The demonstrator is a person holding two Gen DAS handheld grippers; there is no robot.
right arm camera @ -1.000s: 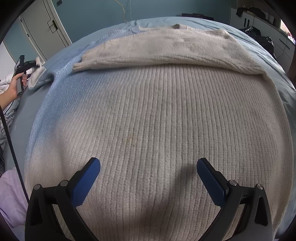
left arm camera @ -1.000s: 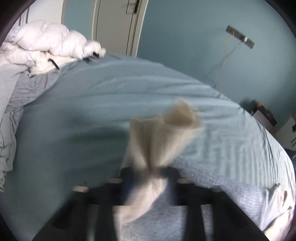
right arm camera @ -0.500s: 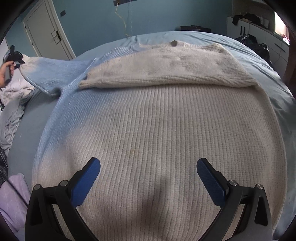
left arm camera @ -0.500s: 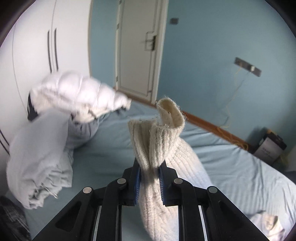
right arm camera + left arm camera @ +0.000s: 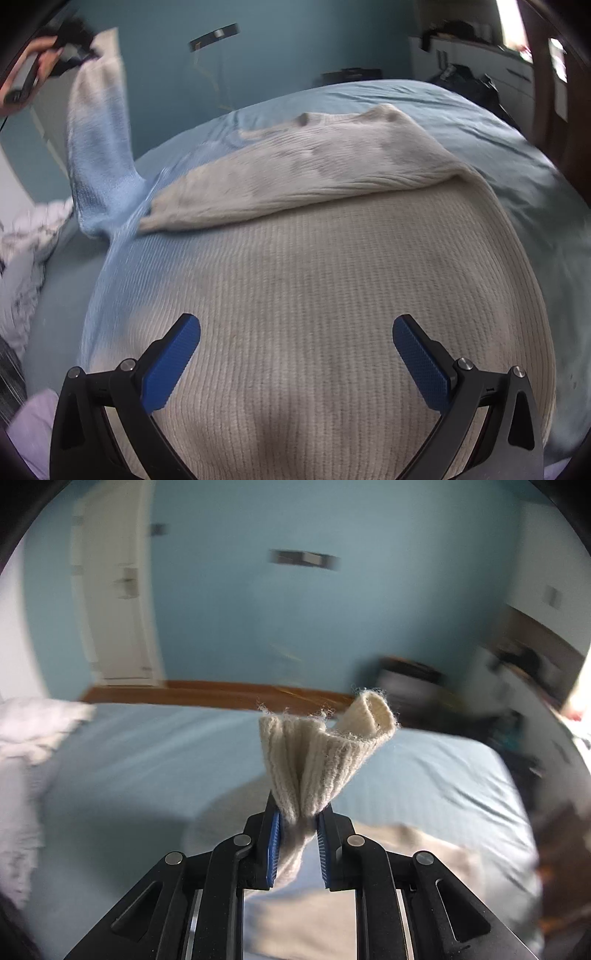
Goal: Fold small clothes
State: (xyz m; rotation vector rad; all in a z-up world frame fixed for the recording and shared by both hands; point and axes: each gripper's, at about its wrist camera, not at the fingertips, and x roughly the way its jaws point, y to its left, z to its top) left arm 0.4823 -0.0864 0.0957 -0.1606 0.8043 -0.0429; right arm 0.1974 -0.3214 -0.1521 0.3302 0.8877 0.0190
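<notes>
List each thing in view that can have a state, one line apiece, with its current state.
Left claw: shut on the sleeve cuff.
Right claw: open, empty, over the sweater body.
Sweater: lying flat on the bed.
Lifted sleeve: raised off the bed by its cuff.
Other sleeve: folded across the chest.
Door: closed.
Bed: covered by a blue sheet, lightly creased.

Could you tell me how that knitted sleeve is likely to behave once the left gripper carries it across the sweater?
Probably floppy: the sleeve hangs limp from the left gripper, its cuff bunched between the pads. The thick ribbed knit looks grippy, so slipping seems unlikely. It should drape where laid on the sweater.
</notes>
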